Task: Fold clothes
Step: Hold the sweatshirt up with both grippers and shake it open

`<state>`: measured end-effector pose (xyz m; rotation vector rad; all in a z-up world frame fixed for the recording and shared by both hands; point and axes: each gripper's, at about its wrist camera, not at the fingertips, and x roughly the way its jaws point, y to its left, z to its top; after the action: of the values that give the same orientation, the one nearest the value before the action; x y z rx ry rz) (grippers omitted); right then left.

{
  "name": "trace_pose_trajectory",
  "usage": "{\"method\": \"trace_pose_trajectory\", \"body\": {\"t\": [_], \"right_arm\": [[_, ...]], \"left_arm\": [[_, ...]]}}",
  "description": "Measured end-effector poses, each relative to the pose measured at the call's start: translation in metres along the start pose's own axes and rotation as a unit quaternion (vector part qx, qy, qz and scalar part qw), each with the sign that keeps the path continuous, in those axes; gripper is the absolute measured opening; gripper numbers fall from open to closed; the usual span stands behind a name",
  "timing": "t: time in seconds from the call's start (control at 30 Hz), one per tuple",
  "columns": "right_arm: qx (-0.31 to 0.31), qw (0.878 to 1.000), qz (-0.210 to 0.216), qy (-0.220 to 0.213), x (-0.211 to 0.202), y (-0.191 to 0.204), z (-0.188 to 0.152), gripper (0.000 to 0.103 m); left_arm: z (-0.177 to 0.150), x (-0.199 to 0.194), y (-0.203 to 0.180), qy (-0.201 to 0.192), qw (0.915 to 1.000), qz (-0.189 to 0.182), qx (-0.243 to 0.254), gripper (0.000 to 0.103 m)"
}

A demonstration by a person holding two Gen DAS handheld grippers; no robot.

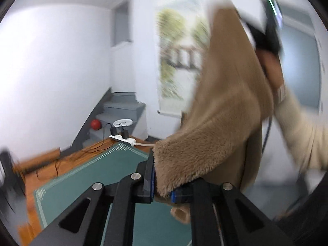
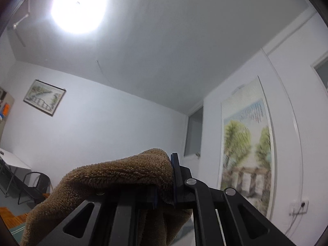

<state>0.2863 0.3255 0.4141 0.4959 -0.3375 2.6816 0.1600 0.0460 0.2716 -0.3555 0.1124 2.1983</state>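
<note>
Left gripper: closed on a corner of the tan fleece garment; pile bunched between the blue pads, a small fold poking out below.

Right gripper: closed on another edge of the same garment, which drapes over its left finger and hangs off to the lower left; this camera is tilted up toward the ceiling and its lamp.

Garment, location: held in the air between the two grippers, raised above the green-topped tabletop. From the left wrist view it runs up and to the right toward the right hand, which is blurred, cream sleeve below it.

Surroundings (not part of the job): power strip at the tabletop's far edge, grey stairs with a red ball, scroll painting on the wall.

Step in hand, as judged: lifting and spreading the garment by two points, before any fold is laid.

Next move calls for: both grips kept firm, the cloth pulled taut enough to hang flat, then lowered onto the green surface without bunching; how the hidden lower part hangs cannot be told.
</note>
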Motion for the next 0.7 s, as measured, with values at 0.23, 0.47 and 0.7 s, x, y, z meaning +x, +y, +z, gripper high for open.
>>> {"method": "trace_pose_trajectory", "body": {"t": [0.23,0.47,0.7], "right_arm": [[0.01,0.999,-0.012,0.043,-0.002,-0.015,-0.043,0.01],[0.031,0.999,0.001,0.034,-0.011,-0.017,-0.048,0.01],[0.055,0.998,0.003,0.002,-0.017,-0.014,-0.044,0.01]], "left_arm": [[0.036,-0.058,0.01,-0.121,0.9861,0.048,-0.104,0.012],[0.039,-0.115,-0.029,-0.197,0.9736,0.076,-0.088,0.012],[0.007,-0.098,-0.06,-0.132,0.9873,0.043,-0.078,0.012]]}}
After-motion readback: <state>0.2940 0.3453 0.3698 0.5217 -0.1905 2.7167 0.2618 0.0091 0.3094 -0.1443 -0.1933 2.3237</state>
